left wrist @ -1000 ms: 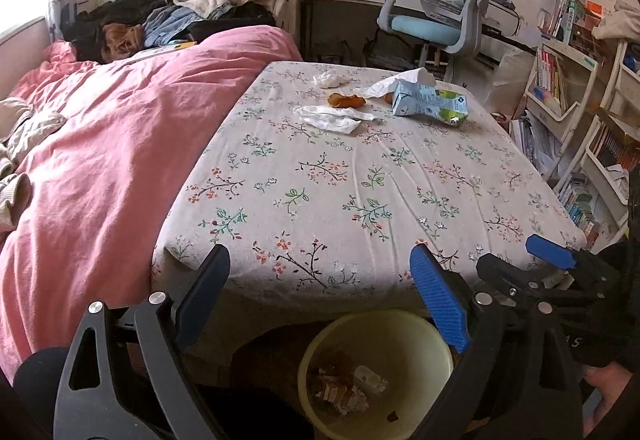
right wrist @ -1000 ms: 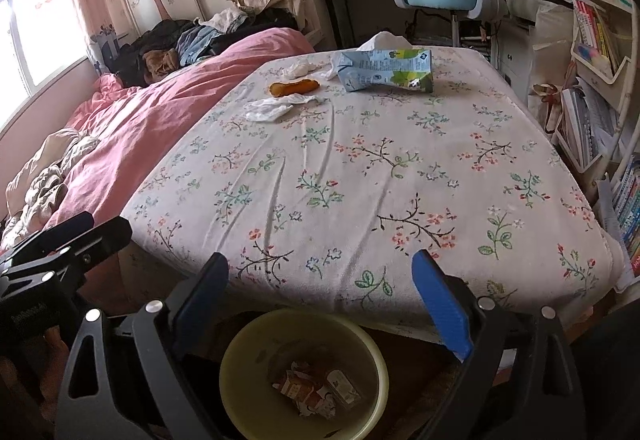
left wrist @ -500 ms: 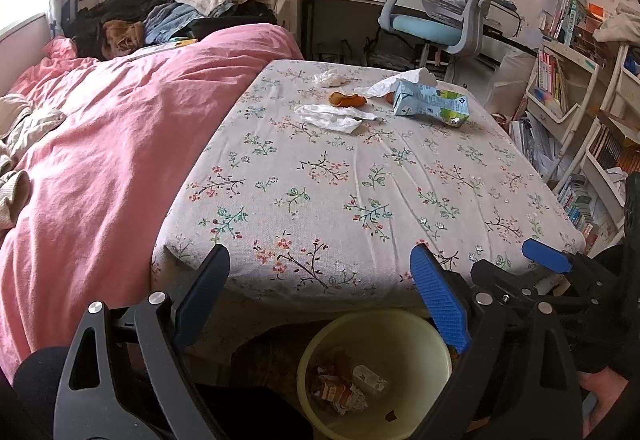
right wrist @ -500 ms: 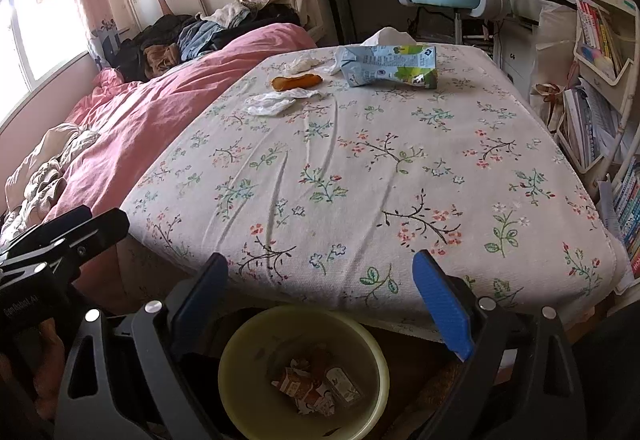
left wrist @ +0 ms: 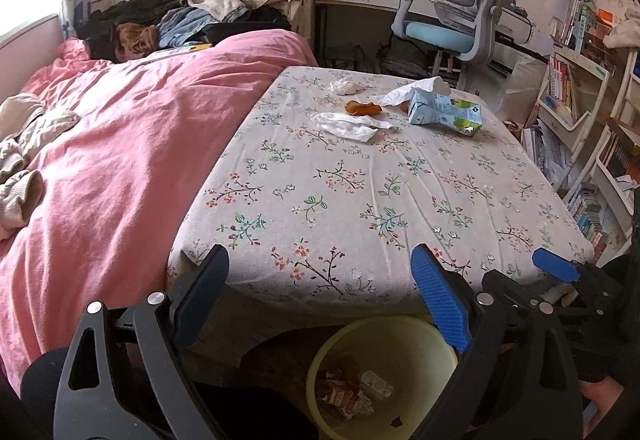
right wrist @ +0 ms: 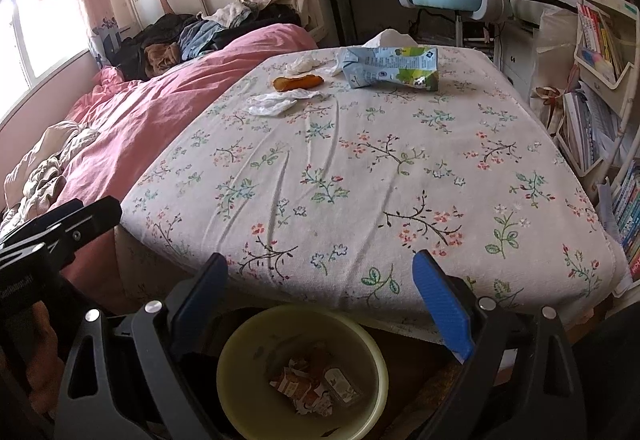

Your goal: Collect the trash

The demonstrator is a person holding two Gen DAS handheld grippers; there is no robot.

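Over the last second very little has shifted: both grippers have stayed at the near edge of the floral-covered table, drifting only slightly, and the litter at the far end lies just where it did. So no pickup is under way yet — the reach is, by my reading, the next step.

On the left, the left gripper has its jaws spread wide and empty. Far beyond it lies the crumpled white wrapper, with a small tissue ball behind it; just right of the wrapper sits the orange-brown scrap, then the blue-green carton on its side, with another tissue at its far end. Lower right, under the near table edge, stands the yellow bin, already holding some wrappers.

The right gripper is likewise spread and empty, directly above the bin.
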